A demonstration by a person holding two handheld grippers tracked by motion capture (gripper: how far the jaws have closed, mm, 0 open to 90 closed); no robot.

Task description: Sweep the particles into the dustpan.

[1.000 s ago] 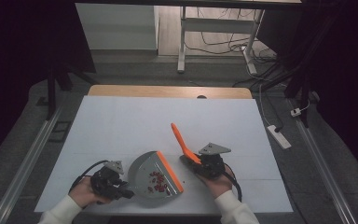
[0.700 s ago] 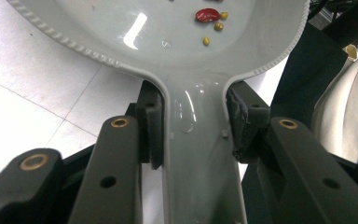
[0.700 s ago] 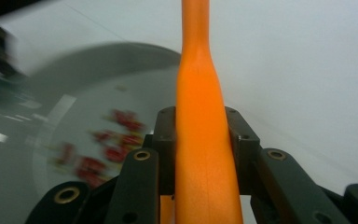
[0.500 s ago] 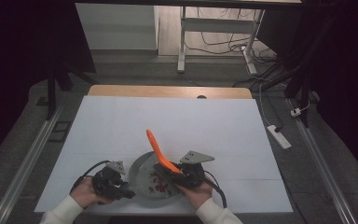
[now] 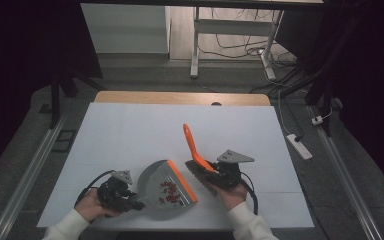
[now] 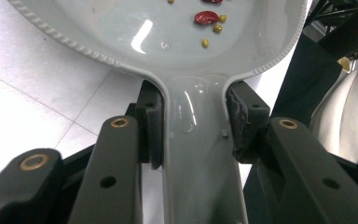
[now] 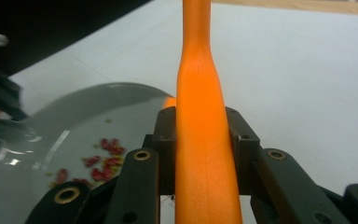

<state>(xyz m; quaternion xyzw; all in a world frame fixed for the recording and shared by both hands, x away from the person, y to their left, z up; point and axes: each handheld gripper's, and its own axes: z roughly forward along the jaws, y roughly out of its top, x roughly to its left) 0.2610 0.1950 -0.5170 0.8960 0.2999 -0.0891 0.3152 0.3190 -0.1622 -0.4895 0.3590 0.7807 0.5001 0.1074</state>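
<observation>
Grey plastic: the dustpan (image 5: 162, 187) lies flat on the white table (image 5: 130, 130) near my edge, with its orange lip (image 5: 182, 181) turned toward my right side.
My left gripper (image 5: 122, 196): I have it closed on the dustpan's handle; in the left gripper view the two pads (image 6: 150, 123) press against either side of the narrow grey neck (image 6: 198, 140) just where it widens into the pan.
My left hand (image 5: 92, 206): it wraps the gripper body at the near left of the table, white sleeve at the wrist.
Contents: small red bits (image 5: 170, 190) lie scattered in the pan, gathered toward the orange lip; in the left gripper view I also see a few little yellow grains (image 6: 218, 28) beside a red piece (image 6: 206, 17).
My right gripper (image 5: 219, 172): it is clamped on the orange brush handle (image 7: 200, 116), the jaws tight against both sides of it.
Brush (image 5: 195, 150): the handle slants up and away from me, and the dark bristle head (image 5: 196, 171) sits low at the table, just beside the pan's orange lip.
My right hand (image 5: 230, 192): it holds the gripper right of the dustpan, the grey three-cornered plate (image 5: 235, 157) on top.
Table: the far part is bare white, with a wooden strip (image 5: 180, 97) along the back edge.
</observation>
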